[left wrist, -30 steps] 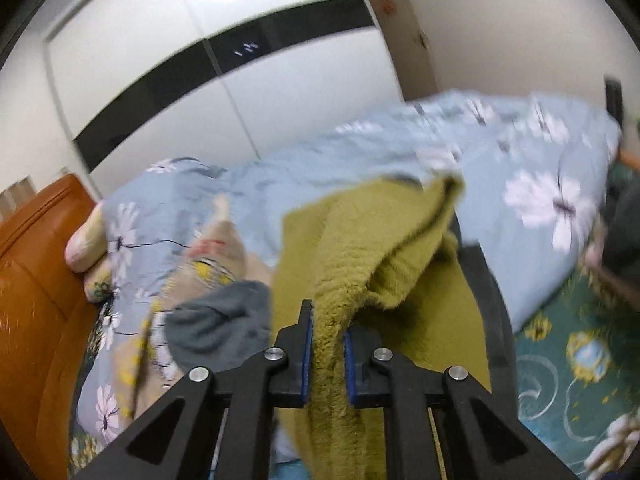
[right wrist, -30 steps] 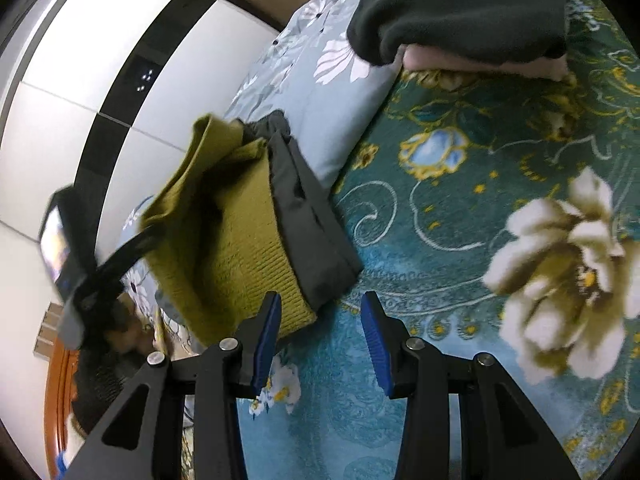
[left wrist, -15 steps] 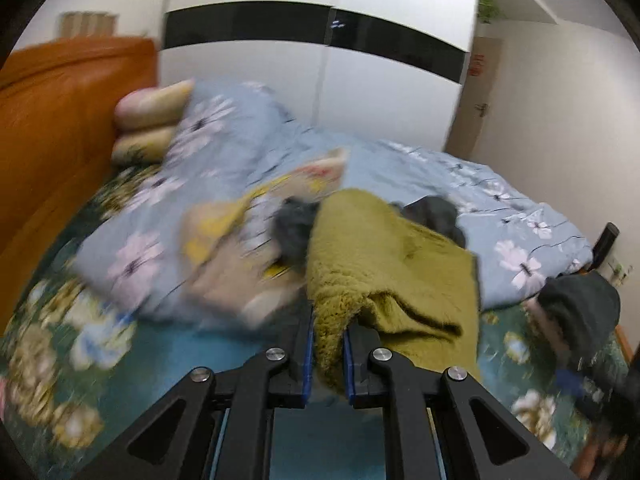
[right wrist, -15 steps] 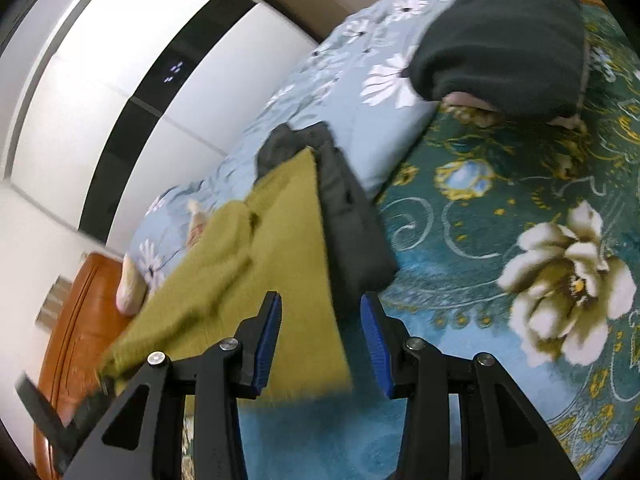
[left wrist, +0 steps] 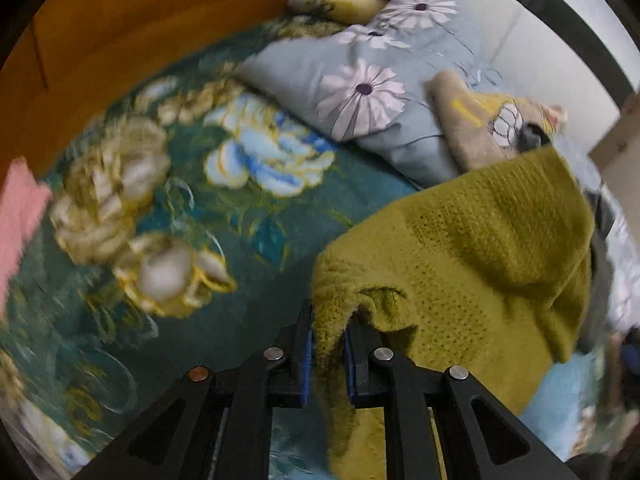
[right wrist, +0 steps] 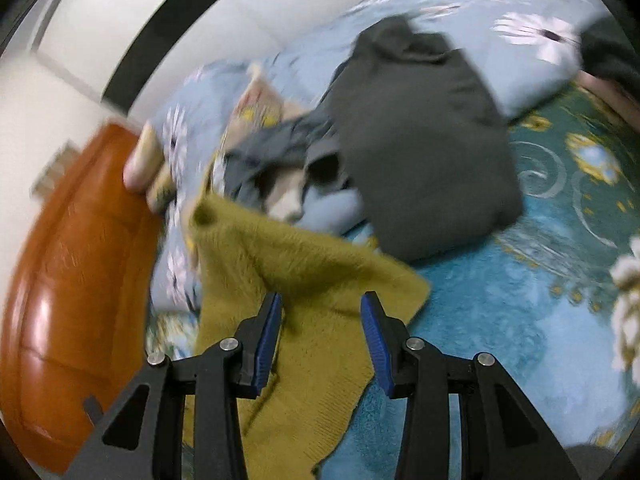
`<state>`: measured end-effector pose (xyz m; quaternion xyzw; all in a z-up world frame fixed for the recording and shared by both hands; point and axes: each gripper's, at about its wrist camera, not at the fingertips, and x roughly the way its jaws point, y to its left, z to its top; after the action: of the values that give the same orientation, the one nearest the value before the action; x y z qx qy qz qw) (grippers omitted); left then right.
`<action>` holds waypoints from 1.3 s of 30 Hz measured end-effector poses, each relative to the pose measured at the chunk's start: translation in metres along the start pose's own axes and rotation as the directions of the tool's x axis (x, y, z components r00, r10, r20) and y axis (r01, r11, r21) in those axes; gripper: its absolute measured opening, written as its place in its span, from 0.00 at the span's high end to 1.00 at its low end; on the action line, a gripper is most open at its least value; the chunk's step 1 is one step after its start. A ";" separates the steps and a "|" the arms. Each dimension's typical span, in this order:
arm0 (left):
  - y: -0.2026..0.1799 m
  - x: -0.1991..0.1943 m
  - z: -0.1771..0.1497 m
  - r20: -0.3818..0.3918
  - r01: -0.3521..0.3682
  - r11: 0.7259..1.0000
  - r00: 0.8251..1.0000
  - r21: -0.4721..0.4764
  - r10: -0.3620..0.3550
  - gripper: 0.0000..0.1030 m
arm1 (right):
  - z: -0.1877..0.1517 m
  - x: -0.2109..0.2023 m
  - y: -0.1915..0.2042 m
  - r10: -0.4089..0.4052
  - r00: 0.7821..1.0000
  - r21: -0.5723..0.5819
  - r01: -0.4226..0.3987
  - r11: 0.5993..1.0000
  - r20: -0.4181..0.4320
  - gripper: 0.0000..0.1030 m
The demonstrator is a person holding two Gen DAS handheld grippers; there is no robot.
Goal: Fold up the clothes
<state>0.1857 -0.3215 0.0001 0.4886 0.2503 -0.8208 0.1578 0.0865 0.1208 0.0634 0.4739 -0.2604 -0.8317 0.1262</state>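
Covering the bed (left wrist: 168, 216) is a teal spread with big pale flowers, bounded by an orange wooden headboard (right wrist: 68, 280). A blue daisy-print duvet (left wrist: 328, 76) is heaped along its far side, with a dark grey garment (right wrist: 424, 136) draped from it onto the spread. The sweater (left wrist: 472, 248), olive and fuzzy-knit, hangs bunched and rumpled above the spread near the headboard end, one edge trailing toward the duvet. The left gripper (left wrist: 327, 354) points steeply down, its blue pads clamped on a thick fold of the sweater's edge; its jaws have just been easing apart slightly, cloth between them. The right gripper (right wrist: 320, 340) tilts down over the sweater's lower part, jaws parted and gripping nothing.
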 end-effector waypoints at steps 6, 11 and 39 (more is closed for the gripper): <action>0.027 -0.013 -0.005 -0.020 0.068 0.990 0.997 -0.127 -0.071 0.52 | 0.010 0.052 0.043 -0.010 0.994 -0.182 -0.010 0.983 -0.109 0.52; 0.027 -0.022 -0.018 -0.052 0.202 0.957 0.975 -0.209 -0.217 0.43 | 0.022 0.095 0.063 -0.032 0.984 -0.232 -0.009 0.973 -0.176 0.49; -0.037 0.062 -0.020 -0.092 0.352 0.782 0.884 -0.514 -0.458 0.92 | 0.051 0.127 0.077 0.117 0.959 -0.058 -0.136 0.989 -0.257 0.92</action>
<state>0.1524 -0.2807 -0.0534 0.4522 0.5620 -0.6894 0.0660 -0.0261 0.0141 0.0353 0.5533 -0.2405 -0.7639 0.2290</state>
